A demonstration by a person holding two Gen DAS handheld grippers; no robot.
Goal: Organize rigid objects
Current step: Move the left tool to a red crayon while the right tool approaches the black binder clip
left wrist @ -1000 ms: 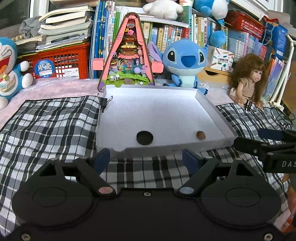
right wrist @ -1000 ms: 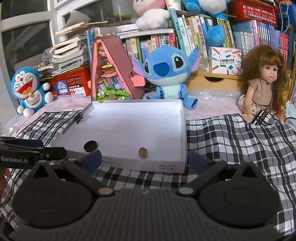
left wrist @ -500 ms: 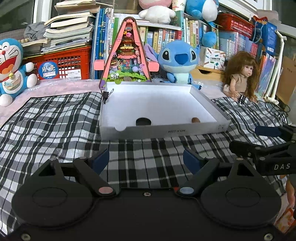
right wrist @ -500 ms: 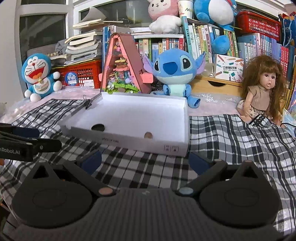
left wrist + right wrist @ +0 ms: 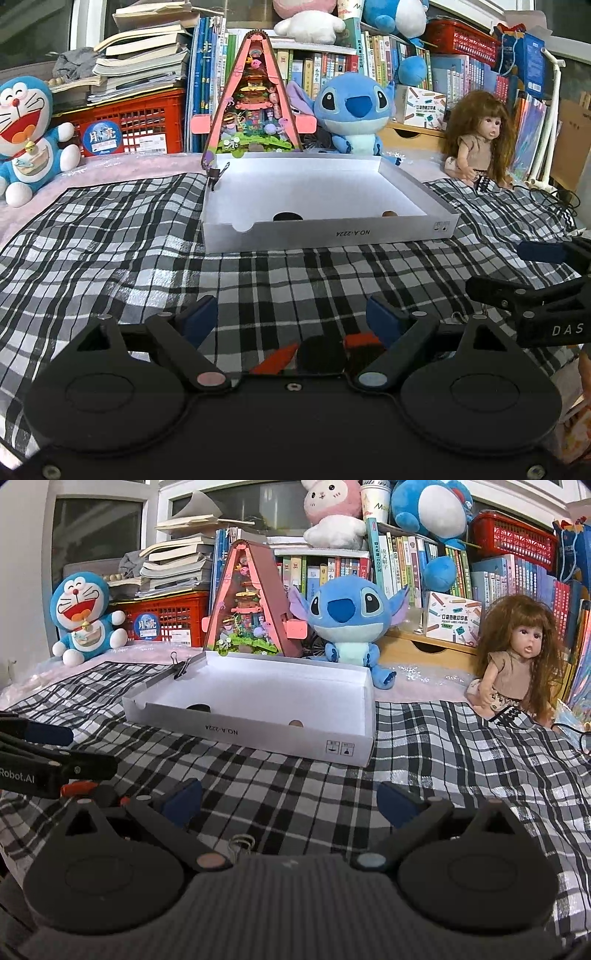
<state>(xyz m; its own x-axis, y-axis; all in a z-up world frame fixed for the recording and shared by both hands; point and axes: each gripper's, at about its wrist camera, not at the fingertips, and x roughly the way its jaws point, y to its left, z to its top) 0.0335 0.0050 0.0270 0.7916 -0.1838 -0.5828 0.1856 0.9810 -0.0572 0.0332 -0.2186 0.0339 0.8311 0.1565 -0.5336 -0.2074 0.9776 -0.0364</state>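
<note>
So you are sitting partway: a dark disc and a brown piece are lying in the white box, while both the left tongs and the right tongs are hanging apart and empty over the red-and-black items and a wire clip at the bottom centre.

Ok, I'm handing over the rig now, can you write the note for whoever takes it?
Left gripper: jaws open, empty, over the checked cloth, short of the white box.
Right gripper: jaws open, empty.
Done: black disc and brown round piece lie in the box.
Left: red and black pieces on the cloth close below the left gripper, and a wire clip below the right, look unsorted.
</note>
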